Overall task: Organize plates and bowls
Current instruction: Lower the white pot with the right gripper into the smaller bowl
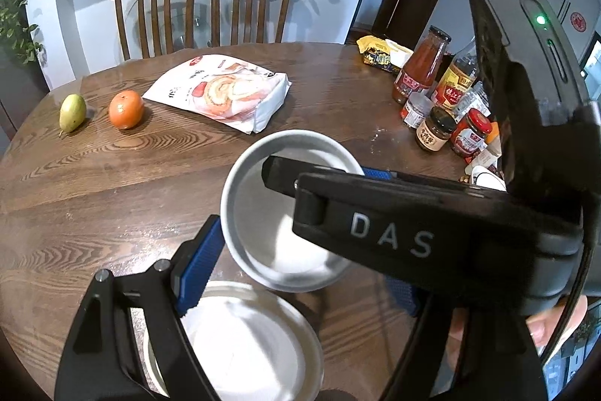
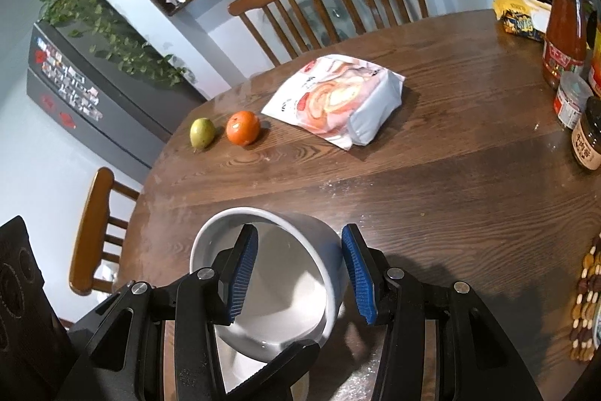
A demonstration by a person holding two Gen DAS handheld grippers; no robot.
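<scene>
Right gripper [image 2: 300, 250]: blue pads [image 2: 244, 273] spread apart, astride the wall of the bowl [image 2: 289, 295]. One pad inside the bowl, well off the inner wall; the other just outside, at or against the outer wall. Not clamped on it.

Left gripper [image 1: 308, 256]: fingers wide apart either side of the same bowl. Near pad [image 1: 199, 262] right beside the rim, perhaps touching; far pad mostly hidden under the right gripper's body, which crosses the left wrist view. Cannot tell whether squeezing the bowl or merely bracketing it.

Bowl: grey-white, tipped on its side, mouth turned back toward both cameras, at the near edge of the table [image 1: 112, 194], just above and beyond the plate [image 1: 255, 337]. Plate flat on the wood, partly covered by the left gripper's frame.

Farther out on the table: a white snack bag [image 1: 221, 93], an orange [image 1: 126, 109] beside a green fruit [image 1: 72, 112], and jars [image 1: 435, 128] and sauce bottles to the right. Two chairs [image 1: 203, 6] behind.
</scene>
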